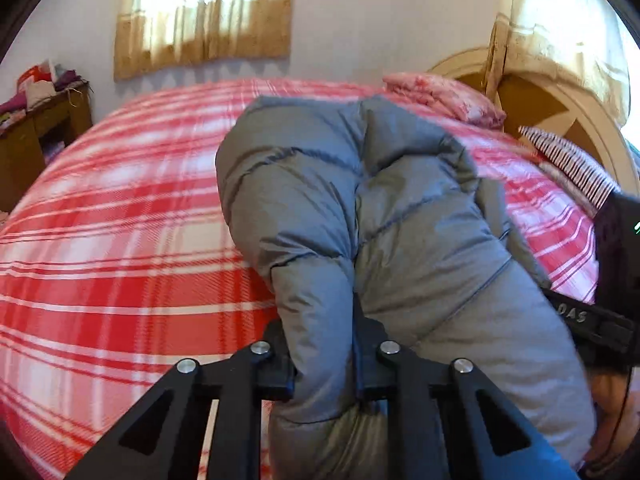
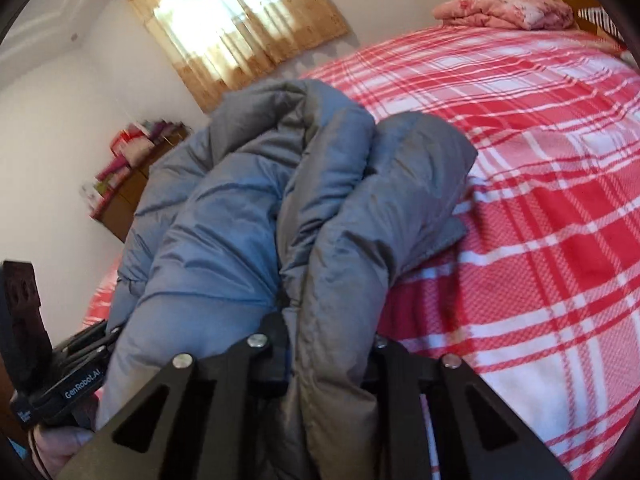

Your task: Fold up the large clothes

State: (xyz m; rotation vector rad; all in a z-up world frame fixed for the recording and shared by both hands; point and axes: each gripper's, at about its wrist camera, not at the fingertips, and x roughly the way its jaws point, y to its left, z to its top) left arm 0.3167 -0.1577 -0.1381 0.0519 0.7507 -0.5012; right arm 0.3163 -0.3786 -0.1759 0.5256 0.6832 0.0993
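Far left, against the white wall: a wooden shelf (image 1: pixel 40 128) stacked with folded cloth, a curtained window (image 1: pixel 204 12) just right of it. Centre, heaped on the red-and-white plaid bedspread (image 1: pixel 120 208): a grey puffer jacket (image 1: pixel 360 208), one padded fold pinched in the left gripper (image 1: pixel 325 364) at the near edge, another thick fold clamped in the right gripper (image 2: pixel 330 356). Far right, near the wooden headboard (image 1: pixel 560 120): a folded pink quilt (image 1: pixel 440 96) and a striped pillow (image 1: pixel 572 164).
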